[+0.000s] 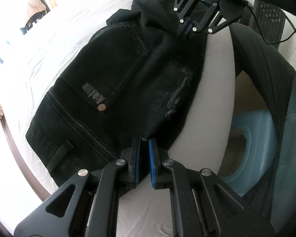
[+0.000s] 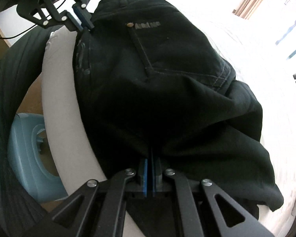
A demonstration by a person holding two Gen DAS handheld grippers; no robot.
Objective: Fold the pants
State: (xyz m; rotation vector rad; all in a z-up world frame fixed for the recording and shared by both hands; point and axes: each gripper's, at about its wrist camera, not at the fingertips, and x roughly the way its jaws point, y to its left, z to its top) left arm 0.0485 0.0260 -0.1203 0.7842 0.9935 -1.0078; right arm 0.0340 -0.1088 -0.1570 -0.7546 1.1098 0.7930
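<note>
We count one pair of black pants (image 1: 116, 83) on one white bed (image 1: 55, 45), and two grippers, the left gripper (image 1: 145, 140) and the right gripper (image 1: 187, 27). On the pants we see one round metal rivet (image 1: 102, 107) and one grey lettered label (image 1: 92, 93). Beside the bed we find one pale blue plastic stool (image 1: 252, 150) and one mesh-backed chair (image 1: 270, 21).

Pocket lettering (image 2: 149, 25) blurred, unreadable; pale blue stool (image 2: 29, 154) half hidden (behind mattress edge).
</note>
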